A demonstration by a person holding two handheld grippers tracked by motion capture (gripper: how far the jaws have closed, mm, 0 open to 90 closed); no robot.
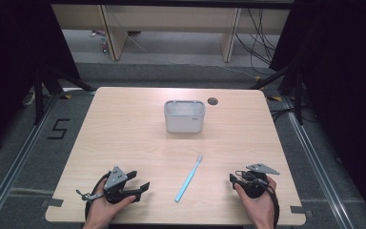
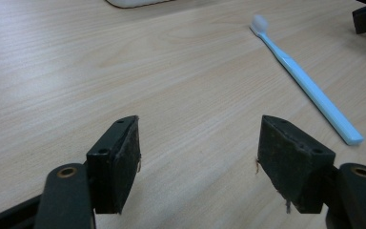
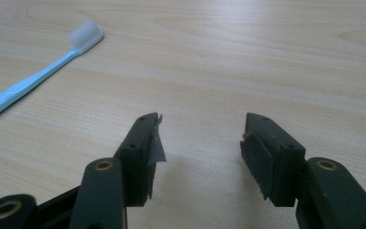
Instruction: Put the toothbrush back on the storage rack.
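A: Toothbrush [image 1: 188, 179], light blue with white bristles, lies flat on the wooden table [image 1: 124, 138], near the front edge and between the two grippers, touching neither. Its bristle end points away toward the far side, its handle end toward the person.

B: And the grippers?

A: The left gripper [image 1: 140, 190] rests near the front left, jaws standing wide with only bare tabletop between them; its own view shows the toothbrush [image 2: 305, 81] off to one side. The right gripper [image 1: 234, 180] sits near the front right, jaws also spread wide and holding nothing, with the toothbrush [image 3: 33, 78] well off to its left in its own view.

B: So which step is this?

A: I'd judge it the very start: nothing grasped, both hands parked. The grey bin [image 1: 184, 116] stands farther back, mid-table, open side up, and looks like the likely place for the brush.

B: What does the next move call for?

A: One gripper, whichever reaches first, should come over the handle, turn so the jaws straddle it crosswise, drop low to the table and close. The handle is thin and flat, so the pads must get right down to the surface or they could slip over it.
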